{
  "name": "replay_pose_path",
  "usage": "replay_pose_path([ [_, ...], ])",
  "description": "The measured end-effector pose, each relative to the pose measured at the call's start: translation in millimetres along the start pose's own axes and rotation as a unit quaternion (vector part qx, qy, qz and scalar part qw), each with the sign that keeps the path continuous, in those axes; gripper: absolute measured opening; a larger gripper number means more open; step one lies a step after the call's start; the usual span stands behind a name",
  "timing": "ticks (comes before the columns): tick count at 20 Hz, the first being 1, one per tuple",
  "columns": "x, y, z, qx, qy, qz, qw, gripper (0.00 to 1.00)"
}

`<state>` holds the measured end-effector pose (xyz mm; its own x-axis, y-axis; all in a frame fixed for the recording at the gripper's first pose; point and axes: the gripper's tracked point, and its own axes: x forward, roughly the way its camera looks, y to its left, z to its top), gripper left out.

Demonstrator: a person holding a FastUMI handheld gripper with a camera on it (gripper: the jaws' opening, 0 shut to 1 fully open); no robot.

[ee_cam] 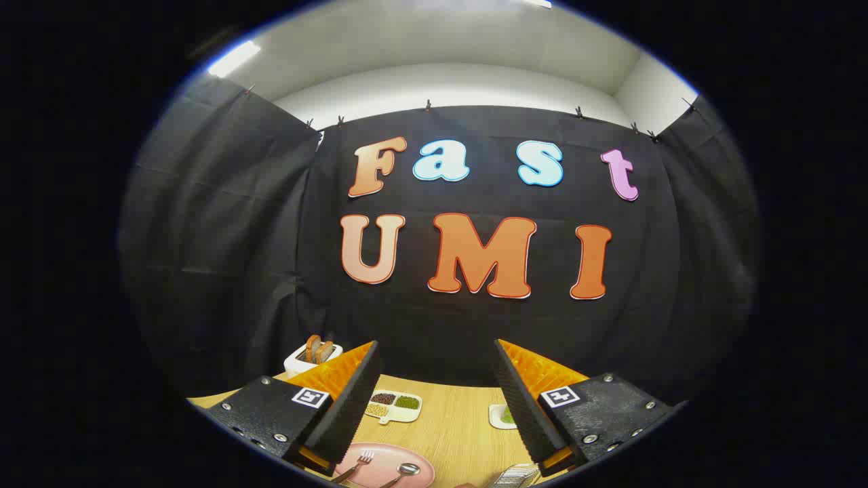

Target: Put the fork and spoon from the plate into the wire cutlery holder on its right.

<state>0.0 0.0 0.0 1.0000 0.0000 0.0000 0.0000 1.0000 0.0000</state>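
We see the pink plate (386,465) cut off at its near side, the fork (354,466) handle partly behind the left finger (339,413), and just a corner of the wire holder (517,474).

Looked like a recording booth staged as a dining spot, not a real home. Closed in by black cloth (224,271) clipped up along a plain white wall (461,85) under strip lighting (234,59). Furnished with a light wooden table (461,427) laid like a meal: pink plate (388,458) with fork (358,463) and spoon (404,470), divided dish of beans (395,405), white toaster holding bread (310,358).
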Motion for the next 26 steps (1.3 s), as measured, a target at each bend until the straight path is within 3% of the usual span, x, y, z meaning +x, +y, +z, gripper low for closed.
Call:
replay_pose_path([
  [19, -5.7, 9.3, -4.9, 0.006, 0.015, 0.016, 1.0, 0.97],
  [26, -6.8, 9.8, -48.2, 0.01, 0.086, 0.008, 0.996, 0.98],
])
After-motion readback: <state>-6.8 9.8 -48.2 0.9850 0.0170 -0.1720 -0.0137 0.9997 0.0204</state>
